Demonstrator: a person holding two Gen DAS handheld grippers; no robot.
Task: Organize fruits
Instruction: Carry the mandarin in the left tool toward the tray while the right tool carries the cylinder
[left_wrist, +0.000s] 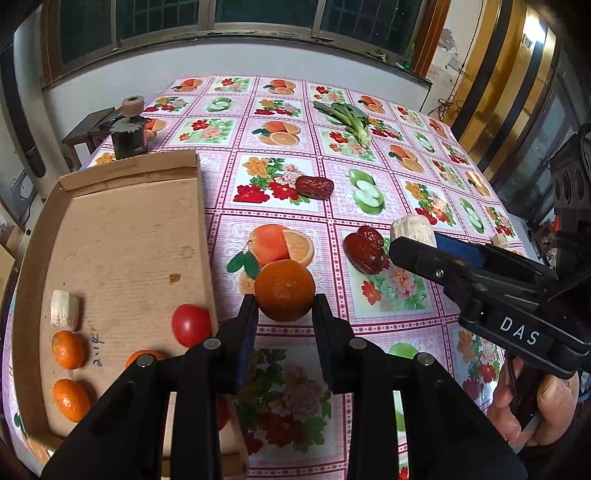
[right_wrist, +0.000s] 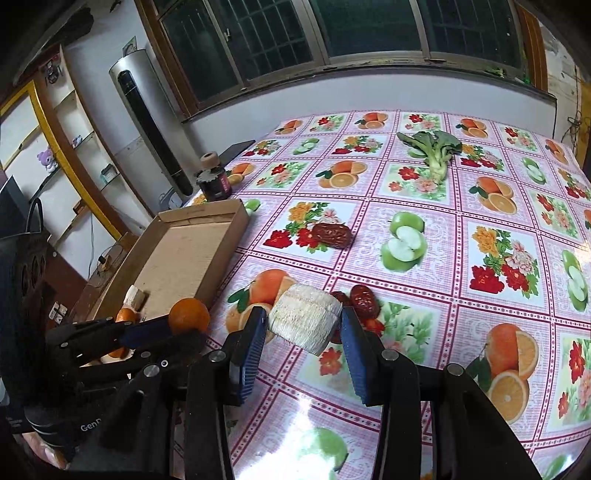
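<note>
Our left gripper (left_wrist: 284, 306) clamps an orange (left_wrist: 284, 290), our right gripper (right_wrist: 303, 321) a white chunk (right_wrist: 304, 319); several fruits fill the box (left_wrist: 129, 221), dates (left_wrist: 365, 249) remain right.

Two black plastic grippers, left gripper (left_wrist: 284, 308) and right gripper (right_wrist: 303, 323), each carry ribbed blue pads (right_wrist: 248, 356) on their fingers and round silver screws at the joints. White letters "DAS" mark the right gripper's side; "Gen" marks the left's handle.
</note>
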